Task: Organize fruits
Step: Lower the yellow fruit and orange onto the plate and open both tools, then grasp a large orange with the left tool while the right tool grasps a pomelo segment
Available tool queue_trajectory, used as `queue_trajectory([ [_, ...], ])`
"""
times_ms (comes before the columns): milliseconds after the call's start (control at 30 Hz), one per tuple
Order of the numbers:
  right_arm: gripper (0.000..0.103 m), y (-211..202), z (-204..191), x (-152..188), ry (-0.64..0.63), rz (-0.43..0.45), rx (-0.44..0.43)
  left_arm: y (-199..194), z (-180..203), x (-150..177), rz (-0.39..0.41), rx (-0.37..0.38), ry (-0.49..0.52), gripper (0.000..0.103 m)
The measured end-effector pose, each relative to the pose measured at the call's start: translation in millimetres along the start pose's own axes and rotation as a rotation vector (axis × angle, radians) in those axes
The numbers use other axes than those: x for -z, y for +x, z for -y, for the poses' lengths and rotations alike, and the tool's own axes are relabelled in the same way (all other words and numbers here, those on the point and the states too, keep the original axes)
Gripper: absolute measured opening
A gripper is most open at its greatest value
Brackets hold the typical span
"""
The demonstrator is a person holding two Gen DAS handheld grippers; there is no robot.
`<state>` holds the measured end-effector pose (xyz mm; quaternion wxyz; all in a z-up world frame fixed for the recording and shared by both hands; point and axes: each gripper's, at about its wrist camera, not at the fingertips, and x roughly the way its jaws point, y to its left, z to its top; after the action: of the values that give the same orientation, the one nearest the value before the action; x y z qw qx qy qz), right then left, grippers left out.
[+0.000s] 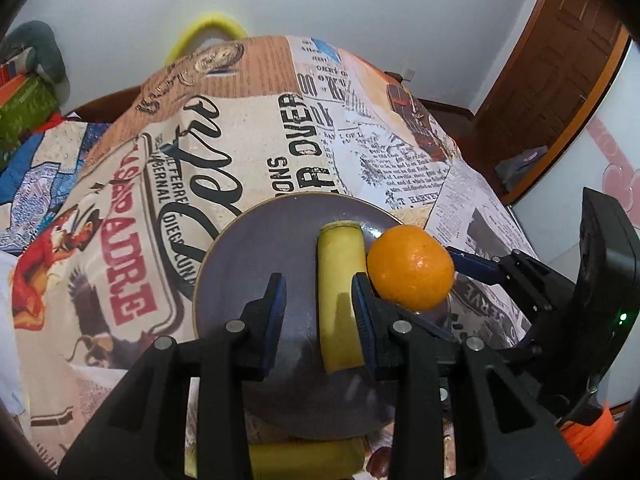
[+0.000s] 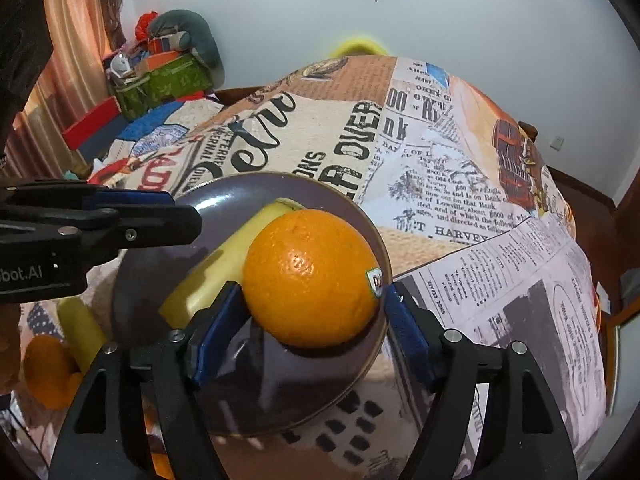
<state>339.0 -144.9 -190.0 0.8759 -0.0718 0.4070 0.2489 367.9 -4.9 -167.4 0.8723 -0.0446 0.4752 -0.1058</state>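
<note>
Plate (image 1: pixel 240 256): dark purple-grey, round, sits on the surface w/ the newspaper-print cloth (image 1: pixel 248 128); same plate in right wrist view (image 2: pixel 224 196).
Banana piece (image 1: pixel 342 280): yellow, cut flat at the far end, lies on the plate lengthwise, running away from the left cam; also seen in right view (image 2: pixel 216 264) behind and left of the orange.
Orange (image 2: pixel 312 276): on the plate near its right rim, touching the banana piece; small sticker on its right side (text too small to read). In left view (image 1: pixel 410 266) it sits just right of the banana piece.
Right gripper (image 2: pixel 314 320): jaws spread either side of the orange; left pad looks to touch the peel, right pad just beside the sticker w/ a thin gap, so released, not clenched.
Left gripper (image 1: pixel 320 308): jaws apart, above the plate; the banana piece lies beside the right pad, nothing grasped.
Other fruit: 2nd banana piece (image 1: pixel 308 458) off the plate at its near edge; another orange (image 2: pixel 50 372) on the cloth far left in right view.
Background: white wall (image 1: pixel 360 0), wooden door (image 1: pixel 560 72).
</note>
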Motion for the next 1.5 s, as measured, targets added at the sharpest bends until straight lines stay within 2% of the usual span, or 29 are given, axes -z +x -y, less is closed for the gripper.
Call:
queue_trajectory([
  [500, 0.071, -69.8, -14.1, 3.3, 0.015, 0.095, 0.009, -77.4, 5.6, 27.8, 0.116, -0.067, 0.008, 0.036],
  [567, 0.071, -82.2, -17.4, 6.3, 0.014, 0.111, 0.013, -89.4, 5.9, 34.1, 0.133, -0.075, 0.006, 0.042],
  [733, 0.071, -110.4, -25.6, 16.2, 0.009, 0.145, 0.030, -119.9, 3.4, 54.6, 0.167, -0.100, 0.006, 0.049],
  [867, 0.074, -126.6, -31.7, 26.6, 0.012, 0.158, 0.039, -138.9, -3.4, 72.8, 0.187, -0.102, -0.012, 0.059],
  [967, 0.076, -137.8, -35.8, 35.7, 0.013, 0.168, 0.047, -150.4, -9.3, 88.0, 0.194, -0.126, -0.011, 0.061],
  [1033, 0.079, -143.0, -37.7, 42.1, 0.018, 0.172, 0.046, -154.6, -12.9, 95.9, 0.192, -0.139, -0.010, 0.063],
  [1233, 0.081, -150.6, -43.4, 64.7, 0.022, 0.165, 0.063, -164.8, -27.0, 125.6, 0.194, -0.155, -0.041, 0.068],
  [1500, 0.081, -143.3, -50.2, 100.9, 0.014, 0.099, 0.068, -154.4, -32.7, 153.9, 0.151, -0.146, -0.026, 0.069],
])
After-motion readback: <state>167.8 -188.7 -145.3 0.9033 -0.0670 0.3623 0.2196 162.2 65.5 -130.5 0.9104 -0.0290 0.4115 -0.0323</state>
